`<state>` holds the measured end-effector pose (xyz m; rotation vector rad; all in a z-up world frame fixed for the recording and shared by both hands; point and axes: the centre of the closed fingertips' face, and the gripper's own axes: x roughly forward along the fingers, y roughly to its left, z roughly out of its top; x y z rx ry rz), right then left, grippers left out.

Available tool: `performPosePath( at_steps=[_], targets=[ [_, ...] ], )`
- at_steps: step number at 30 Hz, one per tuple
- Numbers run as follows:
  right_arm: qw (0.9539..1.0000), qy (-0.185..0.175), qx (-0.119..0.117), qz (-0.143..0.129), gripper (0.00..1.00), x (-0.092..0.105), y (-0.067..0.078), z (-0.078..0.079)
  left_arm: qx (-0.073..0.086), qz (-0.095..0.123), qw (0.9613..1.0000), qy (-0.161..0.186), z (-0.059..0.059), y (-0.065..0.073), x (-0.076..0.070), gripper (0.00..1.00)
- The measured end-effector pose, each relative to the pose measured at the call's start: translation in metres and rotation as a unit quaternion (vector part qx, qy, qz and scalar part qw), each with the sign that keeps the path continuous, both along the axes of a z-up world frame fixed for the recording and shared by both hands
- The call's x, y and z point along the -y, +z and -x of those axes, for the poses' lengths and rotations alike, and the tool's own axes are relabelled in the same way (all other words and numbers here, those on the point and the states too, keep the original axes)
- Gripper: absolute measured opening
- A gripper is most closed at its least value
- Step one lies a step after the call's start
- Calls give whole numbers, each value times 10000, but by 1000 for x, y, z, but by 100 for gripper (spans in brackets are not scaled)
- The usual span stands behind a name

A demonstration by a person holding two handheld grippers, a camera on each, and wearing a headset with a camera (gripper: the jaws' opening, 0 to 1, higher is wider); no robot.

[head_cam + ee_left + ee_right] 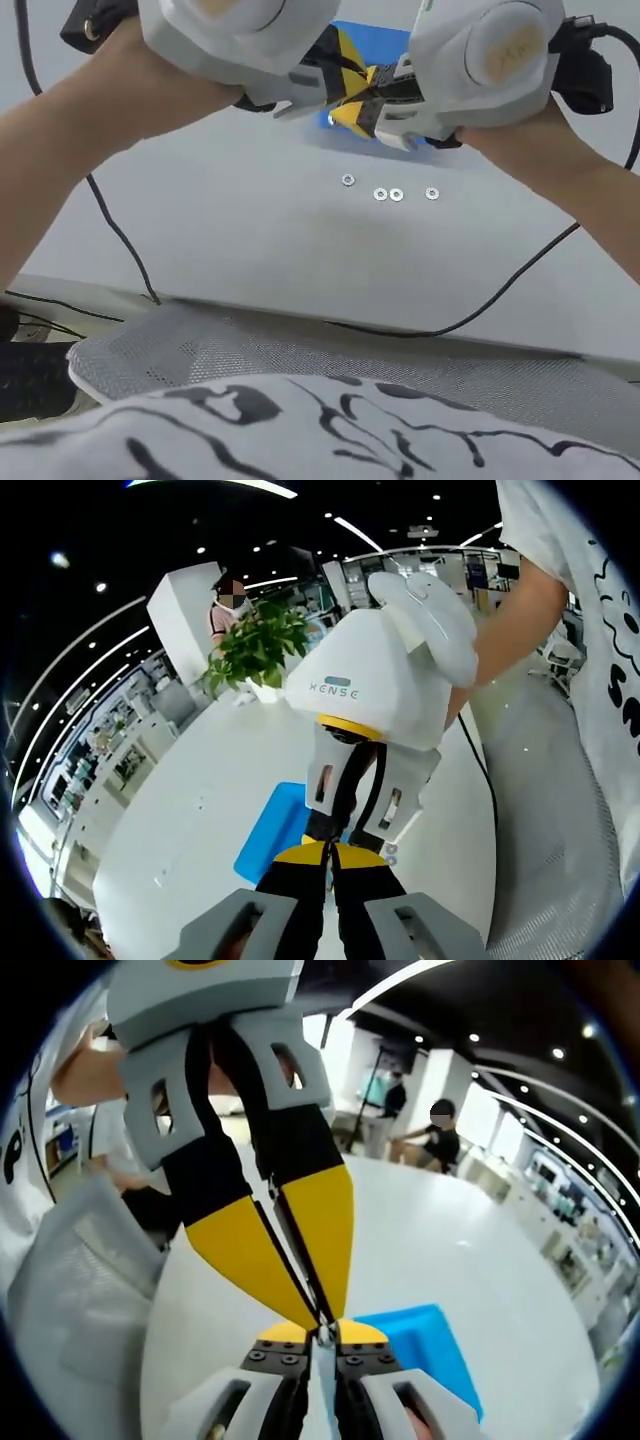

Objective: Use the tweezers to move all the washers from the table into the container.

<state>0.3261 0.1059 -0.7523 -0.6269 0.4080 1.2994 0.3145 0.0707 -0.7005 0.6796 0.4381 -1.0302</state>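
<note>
Several small metal washers (pixel 380 194) lie in a loose row on the white table (pixel 250 230). Behind them sits the blue container (pixel 375 40) (pixel 270 830) (pixel 420 1345). Above the washers my left gripper (pixel 357 97) (pixel 330 852) and right gripper (pixel 373 104) (pixel 322 1338) meet tip to tip, yellow pads touching. The tweezers (pixel 321 1392) show as a thin pale strip pinched between my right gripper's jaws. They run on as a thin line between the left gripper's (pixel 322 1320) shut yellow fingers. Both grippers hang well clear of the table.
Black cables (pixel 120 240) (pixel 500 290) trail across the table on both sides. A grey mesh surface (pixel 300 350) lies along the table's near edge. A potted plant (pixel 255 645) stands at the far end, and people stand in the room beyond.
</note>
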Motion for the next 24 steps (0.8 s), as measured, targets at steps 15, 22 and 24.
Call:
performPosePath(
  at_steps=[15, 22, 24],
  targets=[
    [9995, -290, 90, 34, 3, 0, -9, -43, 176, 148, 9993, 280, -42, -14, 0, 0],
    [9994, -327, -21, 119, 3, -1, -22, -48, -112, 244, 9986, 460, -51, -27, -2, 0],
    [9993, -324, -49, 165, 3, -1, -27, -50, -161, 258, 9984, 486, -53, -32, -3, 0]
  ],
)
